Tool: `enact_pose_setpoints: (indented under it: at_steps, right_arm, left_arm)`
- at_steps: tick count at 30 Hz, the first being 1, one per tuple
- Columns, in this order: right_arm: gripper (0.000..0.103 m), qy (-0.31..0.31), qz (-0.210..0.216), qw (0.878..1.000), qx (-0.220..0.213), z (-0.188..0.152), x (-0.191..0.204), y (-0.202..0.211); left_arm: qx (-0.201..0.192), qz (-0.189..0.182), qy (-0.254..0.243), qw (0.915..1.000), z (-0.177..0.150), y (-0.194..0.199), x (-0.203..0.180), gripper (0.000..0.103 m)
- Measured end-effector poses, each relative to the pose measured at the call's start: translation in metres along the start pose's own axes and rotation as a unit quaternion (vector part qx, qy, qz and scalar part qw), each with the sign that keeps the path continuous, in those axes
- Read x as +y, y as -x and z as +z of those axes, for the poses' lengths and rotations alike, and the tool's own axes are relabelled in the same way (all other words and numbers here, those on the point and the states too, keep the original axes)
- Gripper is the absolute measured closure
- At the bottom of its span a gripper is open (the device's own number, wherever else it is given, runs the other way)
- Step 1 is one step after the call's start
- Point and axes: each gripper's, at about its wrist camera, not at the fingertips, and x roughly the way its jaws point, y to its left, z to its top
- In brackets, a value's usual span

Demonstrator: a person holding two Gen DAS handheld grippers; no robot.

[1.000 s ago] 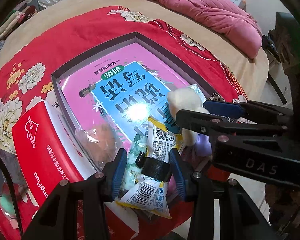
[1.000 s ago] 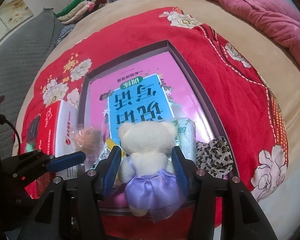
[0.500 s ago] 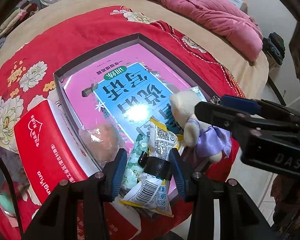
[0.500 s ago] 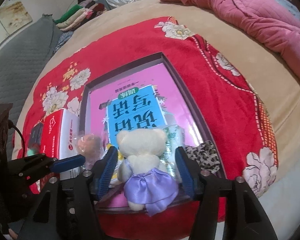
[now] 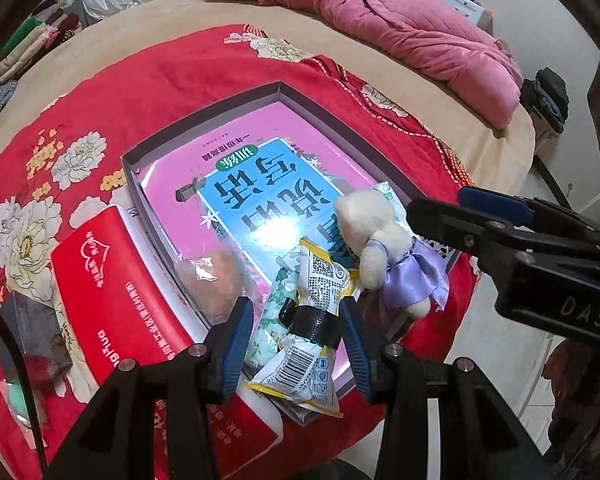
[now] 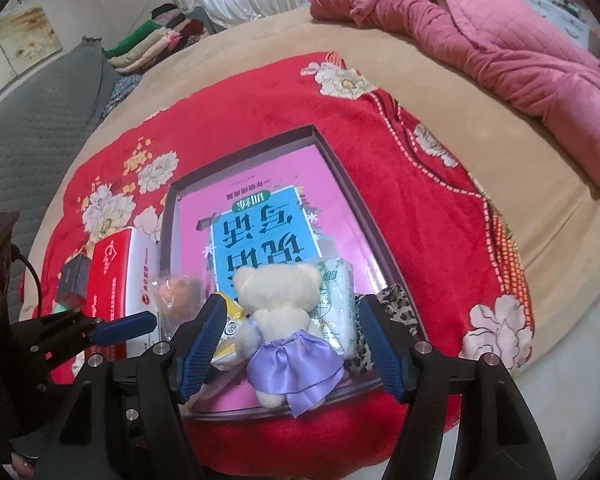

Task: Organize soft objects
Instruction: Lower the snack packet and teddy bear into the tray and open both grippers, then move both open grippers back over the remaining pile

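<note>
Your right gripper (image 6: 292,344) has just been opening: its blue pads stand clear of the teddy bear (image 6: 284,316), which sits between them at the near edge of the shallow box (image 6: 340,168) on the red floral blanket (image 6: 420,240). The bear in its purple skirt rests against a green tissue pack (image 6: 336,300). Your left gripper (image 5: 300,344) clamps a yellow-and-white snack packet (image 5: 312,320) over the box's near corner, beside a red carton (image 5: 112,280).
</note>
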Motion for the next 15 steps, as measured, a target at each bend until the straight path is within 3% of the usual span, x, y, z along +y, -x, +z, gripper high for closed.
enact_pose_setpoints:
  at_steps: [9, 12, 15]
  right_arm:
    - [0.029, -0.004, -0.009, 1.000, -0.018, -0.004, 0.005, 0.016]
    - [0.029, -0.006, -0.014, 1.000, -0.022, -0.007, 0.007, 0.020]
    - [0.029, -0.008, -0.020, 0.999, -0.027, -0.010, 0.007, 0.025]
  left_arm:
    - [-0.014, 0.009, -0.002, 0.9999, -0.007, 0.021, 0.001, 0.058]
    - [-0.020, 0.008, -0.003, 0.9998, -0.010, 0.027, 0.001, 0.049]
    - [-0.025, 0.006, -0.001, 0.9997, -0.013, 0.034, 0.002, 0.048]
